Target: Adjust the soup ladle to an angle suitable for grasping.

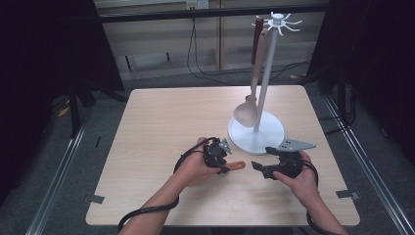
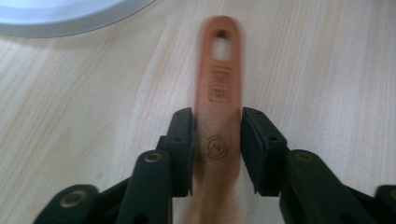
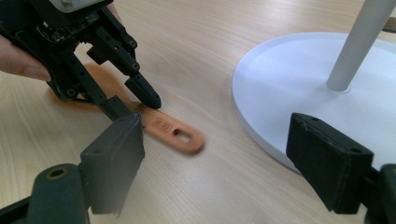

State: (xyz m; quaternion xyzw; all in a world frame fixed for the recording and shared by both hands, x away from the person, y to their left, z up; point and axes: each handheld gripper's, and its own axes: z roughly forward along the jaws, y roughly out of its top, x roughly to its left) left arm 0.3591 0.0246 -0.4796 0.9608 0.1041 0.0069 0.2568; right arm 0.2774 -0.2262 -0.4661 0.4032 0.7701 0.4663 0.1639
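Note:
An orange utensil lies flat on the wooden table; its handle has a hanging slot at the end. My left gripper is shut on that handle, one pad pressed against each side. The right gripper view shows the left gripper angled down onto the handle, and the utensil's wider end is mostly hidden behind it. My right gripper is open with nothing between its pads, just right of the handle's tip. A white utensil stand holds a beige ladle.
The stand's round white base sits just beyond both grippers, and its edge is close to the handle tip. A brown-handled utensil also hangs from the stand's top hooks. Bare tabletop stretches to the left and far side.

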